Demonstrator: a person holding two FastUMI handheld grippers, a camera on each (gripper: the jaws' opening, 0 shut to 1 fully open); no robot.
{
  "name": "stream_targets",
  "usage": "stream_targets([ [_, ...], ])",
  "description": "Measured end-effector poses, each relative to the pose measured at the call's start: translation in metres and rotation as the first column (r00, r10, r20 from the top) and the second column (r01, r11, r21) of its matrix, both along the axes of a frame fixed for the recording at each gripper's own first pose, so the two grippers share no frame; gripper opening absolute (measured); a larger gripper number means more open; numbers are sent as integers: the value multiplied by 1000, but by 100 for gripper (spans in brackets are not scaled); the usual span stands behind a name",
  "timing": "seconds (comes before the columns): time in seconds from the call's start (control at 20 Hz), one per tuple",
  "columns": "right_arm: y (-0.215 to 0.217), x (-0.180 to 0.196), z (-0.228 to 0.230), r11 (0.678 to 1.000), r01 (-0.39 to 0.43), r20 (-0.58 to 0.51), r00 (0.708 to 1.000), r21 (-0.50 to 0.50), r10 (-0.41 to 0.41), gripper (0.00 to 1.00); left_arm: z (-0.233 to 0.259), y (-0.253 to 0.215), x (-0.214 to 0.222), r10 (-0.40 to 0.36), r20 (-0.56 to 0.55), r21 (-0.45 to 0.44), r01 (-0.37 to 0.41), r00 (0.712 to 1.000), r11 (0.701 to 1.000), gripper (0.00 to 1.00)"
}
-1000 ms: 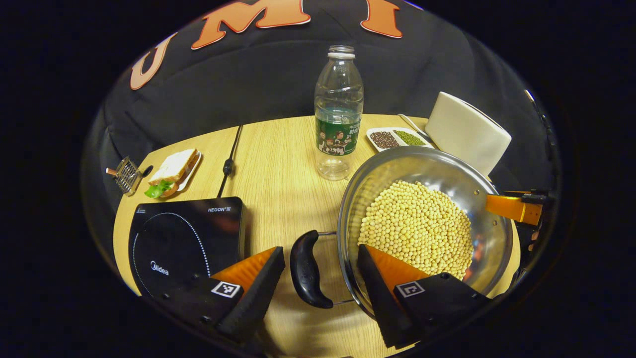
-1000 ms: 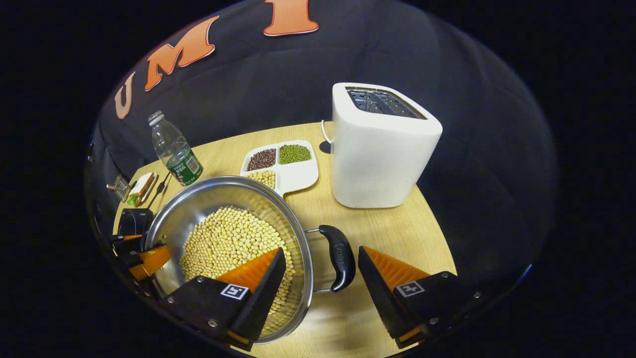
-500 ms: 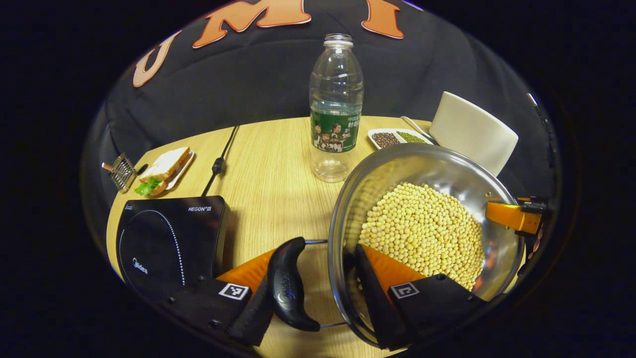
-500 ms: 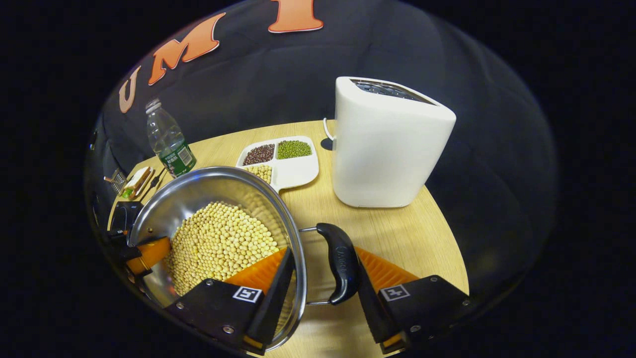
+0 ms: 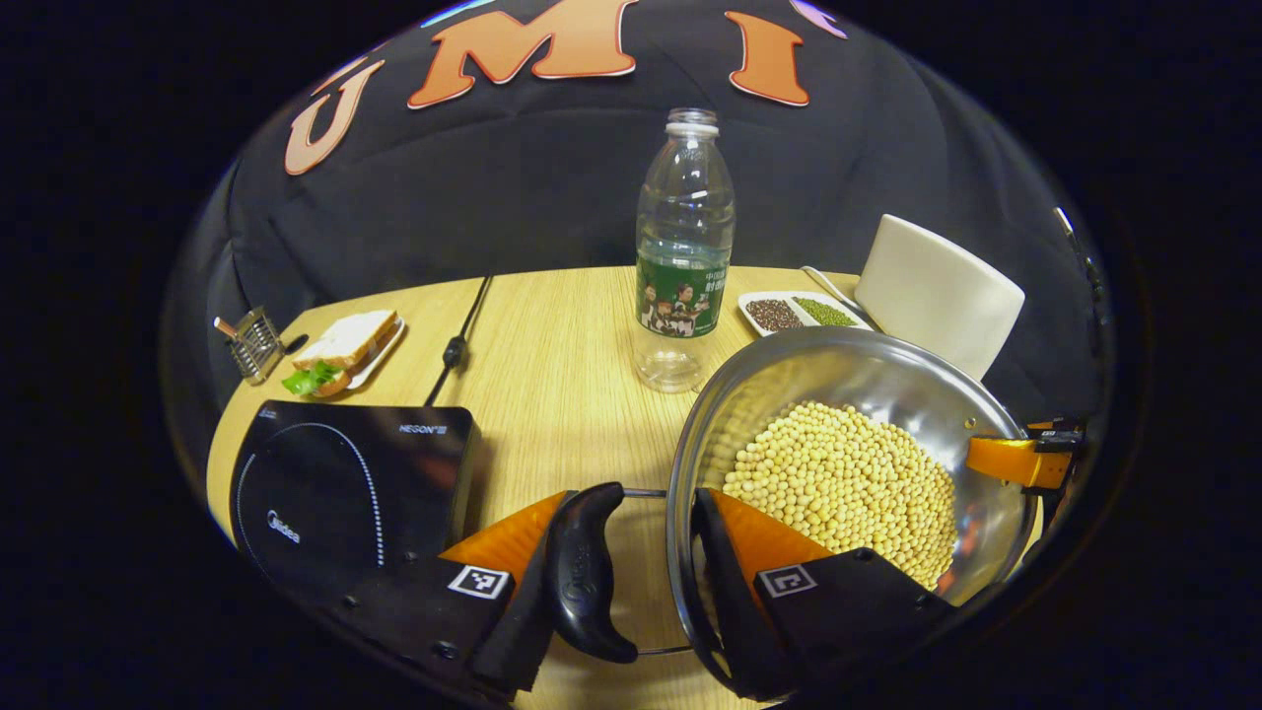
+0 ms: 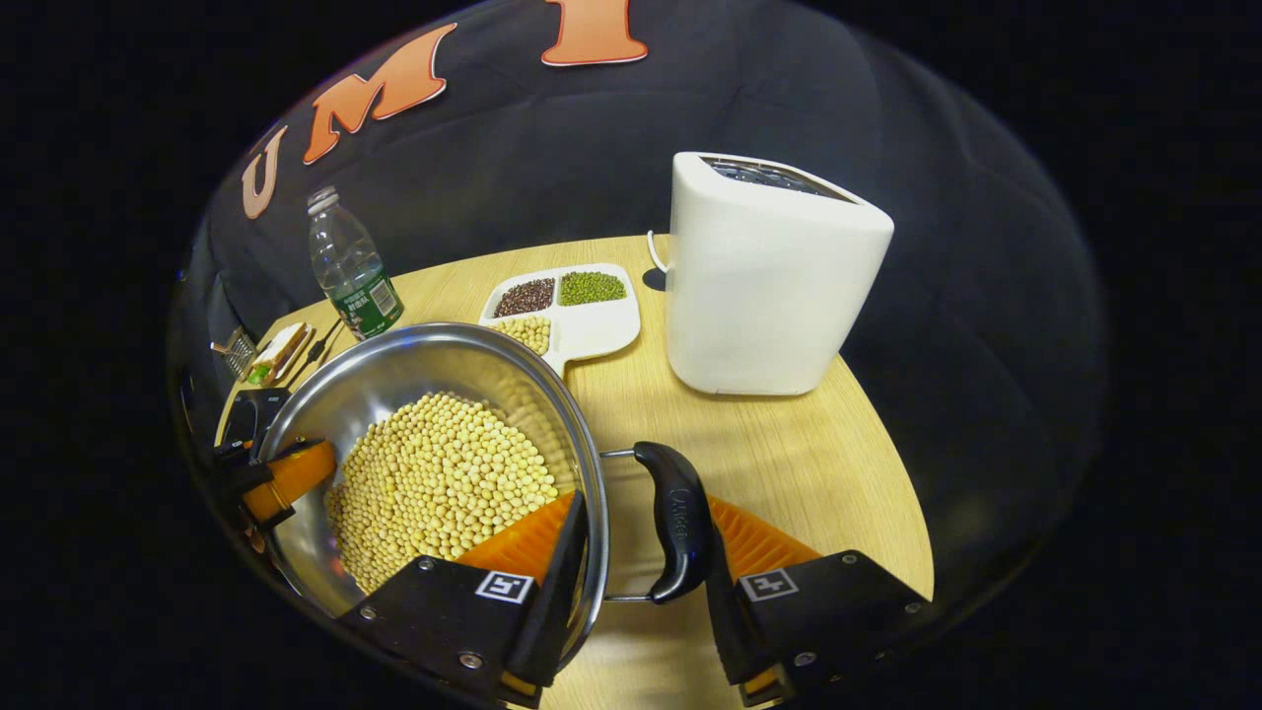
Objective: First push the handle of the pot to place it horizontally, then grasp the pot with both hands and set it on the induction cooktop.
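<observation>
Pot (image 5: 848,414) higher off wooden table (image 5: 552,385)

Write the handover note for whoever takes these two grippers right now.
Left gripper: straddles the pot's left handle and rim; grip unconfirmed.
Right gripper: same at the right handle.
Pot full of beans, beside the cooktop, not on it; whether it has left the table is unclear.
Done: handles level.
Left: carry the pot onto the cooktop.
</observation>
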State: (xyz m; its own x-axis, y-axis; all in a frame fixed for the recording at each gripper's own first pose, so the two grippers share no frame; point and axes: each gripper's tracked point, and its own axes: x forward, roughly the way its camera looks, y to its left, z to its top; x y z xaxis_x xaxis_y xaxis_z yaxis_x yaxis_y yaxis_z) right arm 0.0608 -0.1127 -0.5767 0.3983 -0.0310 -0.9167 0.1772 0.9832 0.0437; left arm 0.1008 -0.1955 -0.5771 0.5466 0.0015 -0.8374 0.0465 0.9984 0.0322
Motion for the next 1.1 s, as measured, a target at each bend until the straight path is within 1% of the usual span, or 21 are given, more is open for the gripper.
stream_targets([
  [0.2,0,-2,34,1000,8,53,999,-27,-7,61,25,7,5,-19,51,4,18,999,1000,77],
  [0.25,2,-2,46,999,12,71,997,-33,-10,61,35,9,5,-17,68,-2,18,998,1000,80],
  [0.3,8,-2,57,999,14,88,996,-36,-11,61,48,13,4,-15,80,-8,15,997,1000,74],
  [0.35,13,-2,67,999,13,105,994,-41,-9,61,58,17,4,-9,88,-13,10,996,1000,77],
  [0.5,19,-13,103,999,4,134,991,-47,2,61,85,33,2,-12,106,-14,13,994,1000,77],
  [0.6,25,-22,132,999,-2,147,989,-45,8,61,106,50,-2,-12,120,-7,13,993,1000,77],
  [0.65,28,-25,145,999,-9,158,987,-46,16,61,116,61,-6,-9,130,-6,10,991,1000,74],
  [0.7,30,-27,160,999,-19,164,986,-48,26,61,126,70,-9,-6,134,-7,7,991,1000,74],
  [0.75,35,-29,173,998,-30,175,984,-50,38,61,133,80,-13,-6,128,-3,6,992,1000,77],
  [0.8,40,-32,184,997,-45,184,981,-56,55,61,138,89,-10,2,136,-3,-1,991,1000,77],
  [0.85,46,-34,194,997,-55,193,979,-60,66,61,145,101,-13,6,142,3,-6,990,1000,76],
  [0.9,51,-38,202,996,-68,201,976,-63,79,61,152,114,-16,15,151,3,-16,988,1000,74],
  [0.95,58,-41,213,995,-78,211,973,-63,90,61,159,128,-22,27,155,2,-28,988,1000,76],
  [1.05,70,-40,224,993,-103,222,968,-61,114,61,172,153,-26,50,162,5,-51,985,999,76],
  [1.1,80,-35,221,991,-118,227,965,-62,129,61,177,163,-26,56,169,10,-58,984,998,76],
])
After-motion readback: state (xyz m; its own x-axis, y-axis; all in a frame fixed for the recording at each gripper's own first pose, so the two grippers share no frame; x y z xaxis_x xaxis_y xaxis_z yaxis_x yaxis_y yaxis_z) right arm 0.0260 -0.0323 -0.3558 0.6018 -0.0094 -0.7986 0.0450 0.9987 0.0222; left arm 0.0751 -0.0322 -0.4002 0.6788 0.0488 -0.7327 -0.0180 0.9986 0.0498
